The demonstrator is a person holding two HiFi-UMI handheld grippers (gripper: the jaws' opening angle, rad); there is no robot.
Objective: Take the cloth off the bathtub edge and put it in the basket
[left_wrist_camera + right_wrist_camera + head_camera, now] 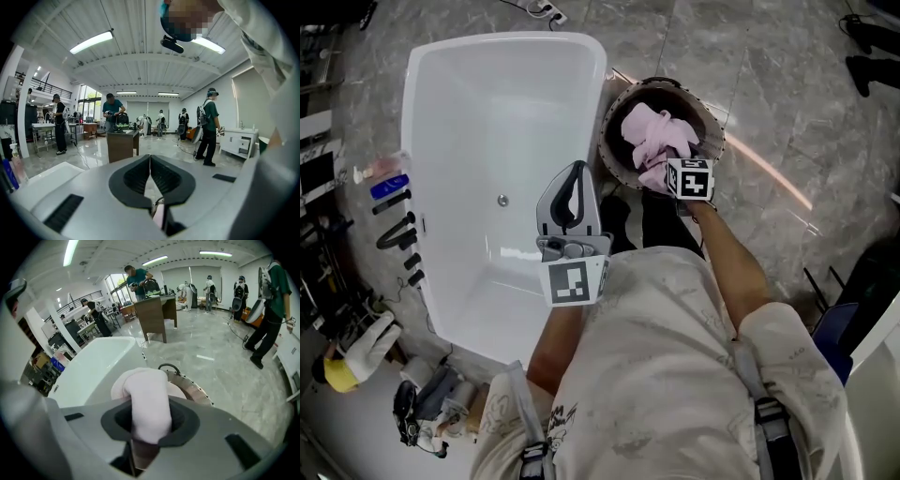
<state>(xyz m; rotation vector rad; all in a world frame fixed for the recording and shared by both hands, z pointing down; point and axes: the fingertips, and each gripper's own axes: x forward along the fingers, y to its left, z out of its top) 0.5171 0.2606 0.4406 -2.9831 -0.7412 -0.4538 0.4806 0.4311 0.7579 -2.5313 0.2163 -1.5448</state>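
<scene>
pink cloth (pixel 652 136) sits bunched inside the round basket (pixel 712 131), upper middle of the head view, just right of the white bathtub (pixel 506 112). my right gripper (pixel 149 405) is clamped on a thick fold of it, low centre of its own view. my left gripper (pixel 150 159) is closed with nothing in it. cloth looks light, soft and floppy, not fragile. any bunched fold makes a fine hold, and it'll likely sag either side. no clear long axis, it's crumpled. the pinched fold runs straight out from the jaws toward the basket.
</scene>
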